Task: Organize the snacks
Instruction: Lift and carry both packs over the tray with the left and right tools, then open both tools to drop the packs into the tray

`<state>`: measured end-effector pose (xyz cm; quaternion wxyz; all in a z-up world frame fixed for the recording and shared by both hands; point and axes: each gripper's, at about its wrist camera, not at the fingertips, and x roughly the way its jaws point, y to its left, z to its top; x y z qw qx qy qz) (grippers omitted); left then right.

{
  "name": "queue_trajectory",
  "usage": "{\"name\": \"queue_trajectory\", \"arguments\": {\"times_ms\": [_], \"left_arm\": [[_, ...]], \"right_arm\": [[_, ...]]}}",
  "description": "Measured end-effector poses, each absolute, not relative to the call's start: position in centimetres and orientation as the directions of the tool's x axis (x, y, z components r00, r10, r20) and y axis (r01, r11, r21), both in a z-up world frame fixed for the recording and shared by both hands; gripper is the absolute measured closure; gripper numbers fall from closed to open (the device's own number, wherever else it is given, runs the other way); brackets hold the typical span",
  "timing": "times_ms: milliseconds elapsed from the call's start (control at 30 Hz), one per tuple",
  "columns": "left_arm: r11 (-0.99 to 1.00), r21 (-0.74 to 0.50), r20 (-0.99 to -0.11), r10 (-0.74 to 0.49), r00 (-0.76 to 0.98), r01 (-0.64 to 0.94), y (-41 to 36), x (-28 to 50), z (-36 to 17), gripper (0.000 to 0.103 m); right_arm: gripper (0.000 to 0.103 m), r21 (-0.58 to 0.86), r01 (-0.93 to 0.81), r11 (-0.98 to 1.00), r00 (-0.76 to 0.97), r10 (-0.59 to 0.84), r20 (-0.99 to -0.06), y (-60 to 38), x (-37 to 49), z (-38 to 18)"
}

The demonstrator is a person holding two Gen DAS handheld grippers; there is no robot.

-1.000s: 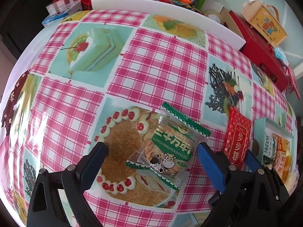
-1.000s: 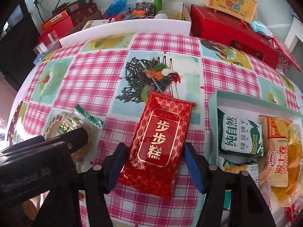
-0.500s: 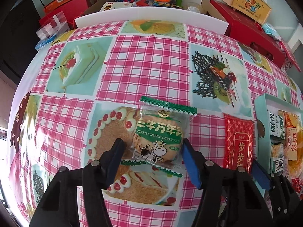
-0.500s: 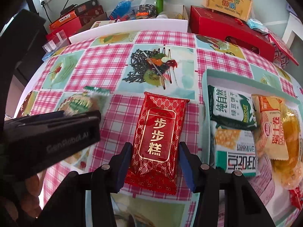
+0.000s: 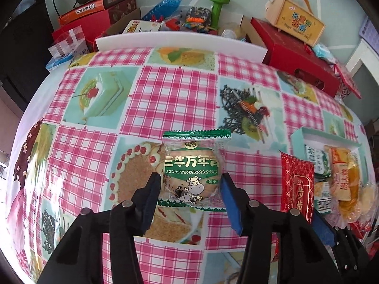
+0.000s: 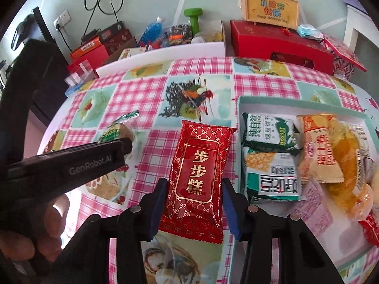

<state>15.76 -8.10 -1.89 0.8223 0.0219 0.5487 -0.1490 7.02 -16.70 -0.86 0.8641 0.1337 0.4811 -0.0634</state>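
Left wrist view: my left gripper has just been closing, and its jaws now pinch the green cookie packet by its two sides, where a second ago they stood wide around it. The packet looks lifted just clear of the checked tablecloth. It is a clear crinkly film wrapper with zigzag-cut green ends, a round pale biscuit showing through. To the right, the red snack pouch hangs near the teal tray.

Right wrist view: my right gripper has also drawn in, and is now clamped on the red snack pouch, a glossy, flat, oblong foil packet with gold lattice print. It sits raised above the cloth, just left of the teal tray, a shallow rectangular box already holding soft plastic-wrapped snacks. My left gripper shows at the left, a hand beneath it. With both packets secured, I judge the next step is carrying them right into the tray.
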Motion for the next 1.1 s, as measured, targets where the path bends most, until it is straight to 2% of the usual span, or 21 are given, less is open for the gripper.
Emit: {"name": "queue_trajectory", "arguments": {"times_ms": [233, 467, 667, 900, 1000, 1100], "left_arm": [[0.929, -0.182, -0.872, -0.304, 0.384, 0.322, -8.4, 15.0, 1.4, 0.050], [0.838, -0.235, -0.842, -0.428, 0.328, 0.492, -11.8, 13.9, 3.5, 0.050], [0.741, -0.265, -0.835, -0.497, 0.238, 0.617, -15.6, 10.5, 3.4, 0.050], [0.702, -0.301, -0.853, -0.501, 0.148, 0.645, -17.9, 9.2, 1.2, 0.050], [0.708, -0.297, -0.862, -0.488, 0.140, 0.641, -18.0, 9.1, 0.7, 0.046], [0.718, -0.304, -0.864, -0.485, 0.137, 0.626, -17.5, 9.3, 0.7, 0.037]], "right_arm": [[0.055, 0.183, 0.303, 0.935, 0.588, -0.032, -0.808, -19.1, 4.8, 2.1], [0.055, 0.133, 0.459, 0.878, 0.583, -0.185, -0.792, -24.4, 1.1, 3.9], [0.055, 0.131, 0.542, 0.830, 0.540, -0.225, -0.811, -27.5, -1.6, 3.3], [0.055, 0.125, 0.565, 0.816, 0.492, -0.212, -0.844, -28.7, -2.3, 1.8], [0.054, 0.116, 0.562, 0.819, 0.479, -0.209, -0.853, -28.6, -2.5, 1.2], [0.053, 0.121, 0.563, 0.818, 0.476, -0.201, -0.856, -28.6, -2.7, 0.9]]}}
